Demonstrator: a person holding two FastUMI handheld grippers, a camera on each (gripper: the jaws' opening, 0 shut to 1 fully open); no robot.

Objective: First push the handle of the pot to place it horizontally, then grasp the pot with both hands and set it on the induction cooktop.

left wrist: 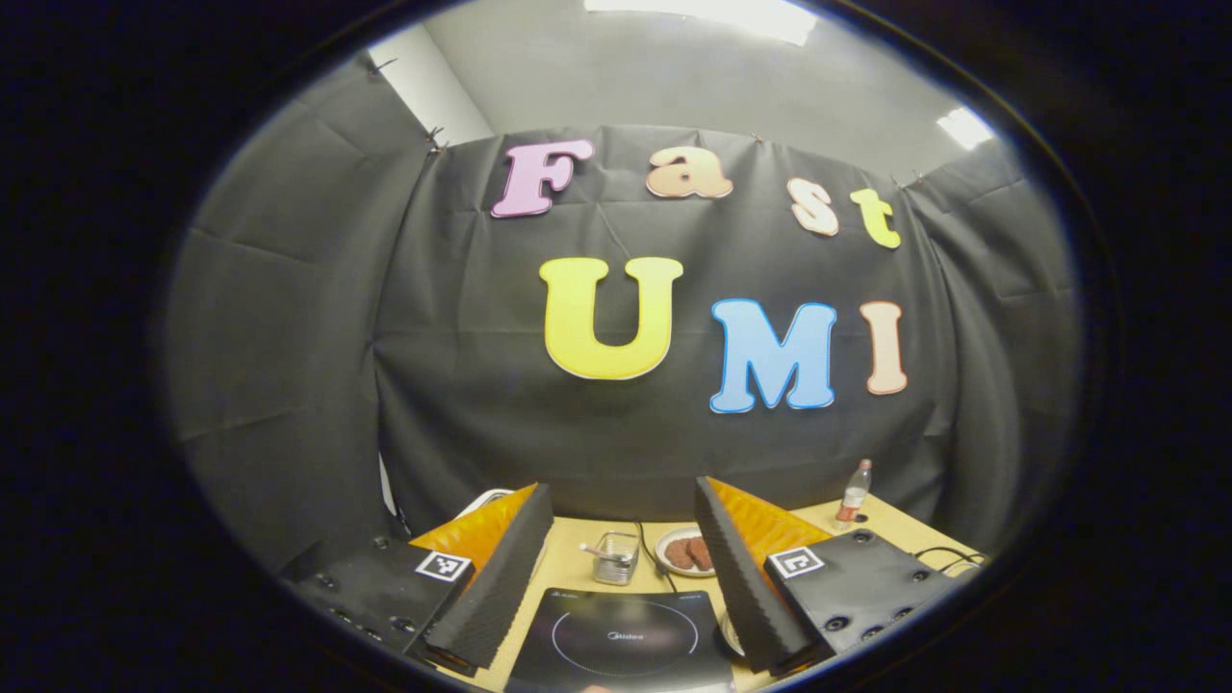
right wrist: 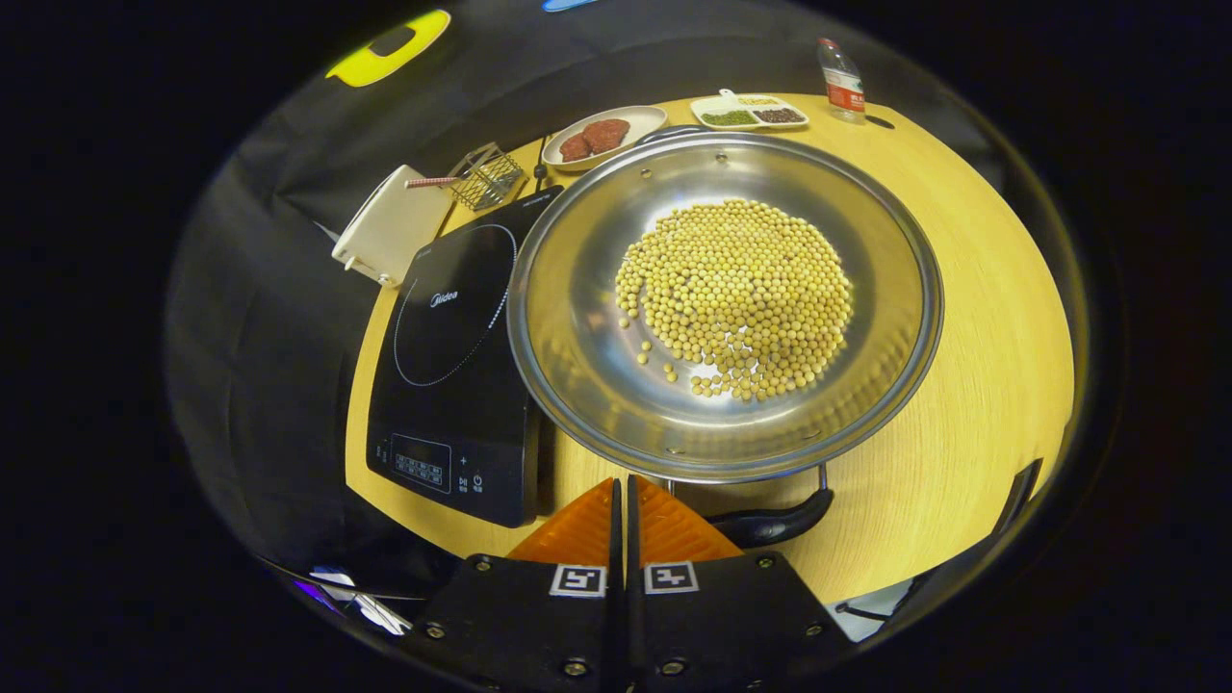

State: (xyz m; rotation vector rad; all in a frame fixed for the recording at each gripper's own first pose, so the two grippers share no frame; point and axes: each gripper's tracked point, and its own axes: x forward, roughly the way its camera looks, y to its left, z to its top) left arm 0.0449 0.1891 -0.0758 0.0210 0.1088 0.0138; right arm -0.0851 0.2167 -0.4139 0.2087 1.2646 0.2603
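Holding my left gripper [left wrist: 621, 568] spread wide above the induction cooktop [left wrist: 621, 640], I keep my right gripper [right wrist: 624, 515] pressed together at the near handle [right wrist: 770, 526] of the steel pot [right wrist: 577, 318] of soybeans [right wrist: 736, 294], which sits on the wooden table [right wrist: 982, 385] just right of the cooktop.

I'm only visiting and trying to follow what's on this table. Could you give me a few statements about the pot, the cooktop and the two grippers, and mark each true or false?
1. The pot holds a heap of small yellow beans. True.
2. The pot sits in the ring of the induction cooktop. False: it stands on the wooden table beside the cooktop, its rim overlapping the cooktop's edge.
3. The left gripper is open. True: its fingers are spread wide, with nothing between them.
4. The right gripper is wide open. False: its fingers are closed together near the pot's black handle.
5. A plate with two brown patties lies behind the pot. True.
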